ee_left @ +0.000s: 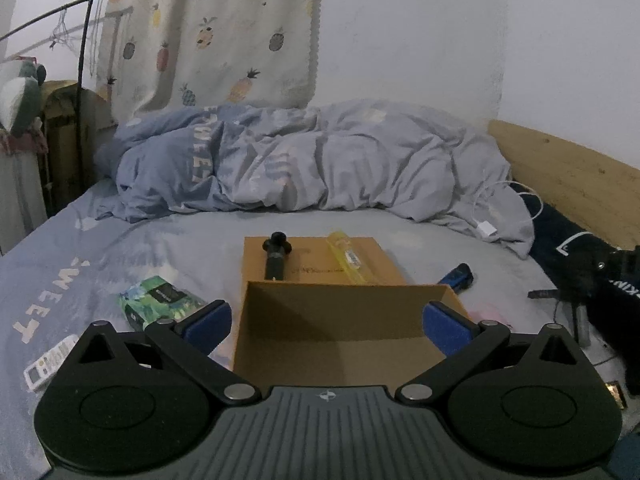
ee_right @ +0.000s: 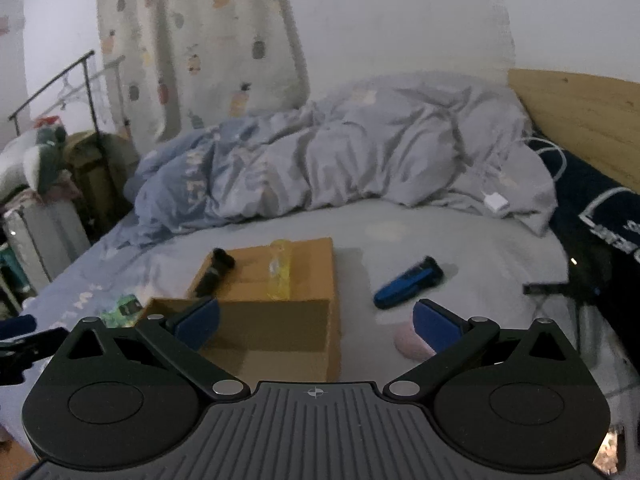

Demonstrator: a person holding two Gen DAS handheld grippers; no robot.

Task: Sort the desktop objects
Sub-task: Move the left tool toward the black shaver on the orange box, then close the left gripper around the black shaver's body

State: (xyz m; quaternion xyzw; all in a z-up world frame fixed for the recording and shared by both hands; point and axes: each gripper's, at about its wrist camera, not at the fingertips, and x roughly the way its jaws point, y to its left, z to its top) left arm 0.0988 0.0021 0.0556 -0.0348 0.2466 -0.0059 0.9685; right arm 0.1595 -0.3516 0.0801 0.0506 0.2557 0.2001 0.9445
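Note:
An open cardboard box (ee_left: 344,320) lies on the bed, its flap stretched away from me. On the flap rest a black cylinder (ee_left: 275,258) and a yellow transparent object (ee_left: 349,261). A blue and black device (ee_left: 456,278) lies on the sheet to the right of the box. A green packet (ee_left: 160,304) and a white remote (ee_left: 50,362) lie to its left. My left gripper (ee_left: 326,320) is open and empty above the box opening. My right gripper (ee_right: 316,320) is open and empty over the box's right wall (ee_right: 334,336), with the blue device (ee_right: 408,282) ahead of it and a pink object (ee_right: 412,342) by its right finger.
A rumpled blue-grey duvet (ee_left: 312,160) fills the far side of the bed. A wooden headboard (ee_left: 568,176) and dark fabric (ee_left: 580,248) are at the right, with a white charger cable (ee_left: 486,228). A clothes rack (ee_left: 80,80) stands at the left.

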